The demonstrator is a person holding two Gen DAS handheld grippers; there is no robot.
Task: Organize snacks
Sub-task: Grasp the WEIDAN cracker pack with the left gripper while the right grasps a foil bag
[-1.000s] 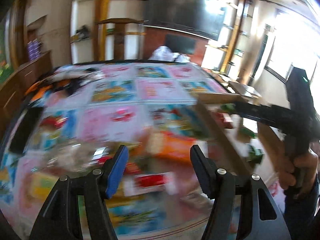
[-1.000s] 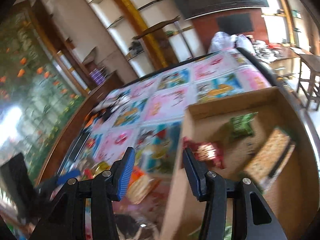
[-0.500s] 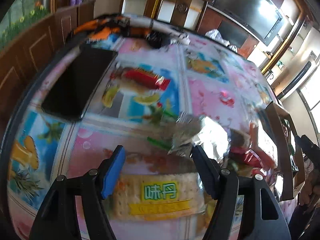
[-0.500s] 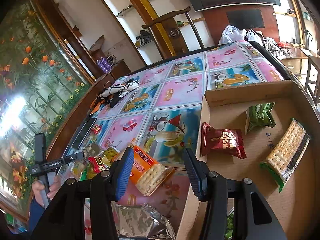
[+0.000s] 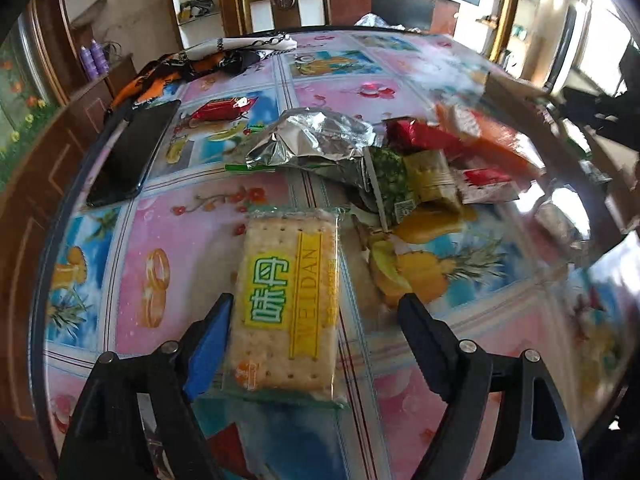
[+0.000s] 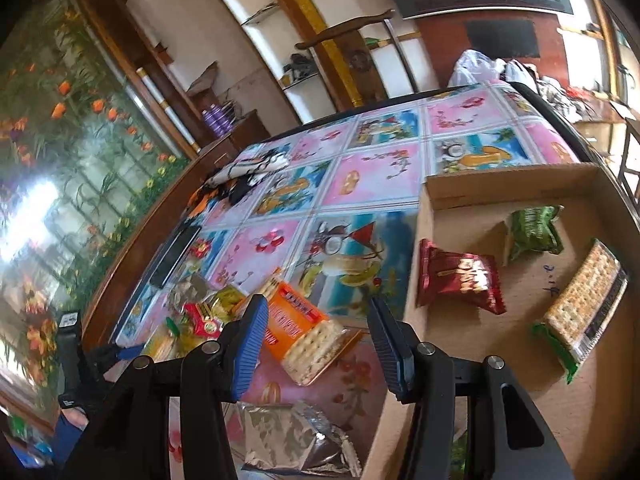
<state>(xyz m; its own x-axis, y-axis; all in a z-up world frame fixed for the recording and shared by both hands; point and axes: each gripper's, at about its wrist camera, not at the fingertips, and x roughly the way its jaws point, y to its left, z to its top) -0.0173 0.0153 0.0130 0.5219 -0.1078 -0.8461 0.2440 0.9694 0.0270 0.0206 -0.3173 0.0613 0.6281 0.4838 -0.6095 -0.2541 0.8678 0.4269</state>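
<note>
A glass-topped table with a bright fruit-print cloth fills the left wrist view, a dark phone at its left edge. The left gripper is spread wide, and the yellow-labelled cracker pack lies flat between its fingers, long axis running along them, nearer the blue pad.

In the right wrist view, the right gripper is also spread, empty, above an orange cracker pack beside the cardboard box. The left is plainly nearer the yellow-labelled pack.

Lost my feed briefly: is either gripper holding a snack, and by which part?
Neither. The left gripper is open, straddling the Weidan cracker pack; the right gripper is open above the orange cracker pack.
</note>
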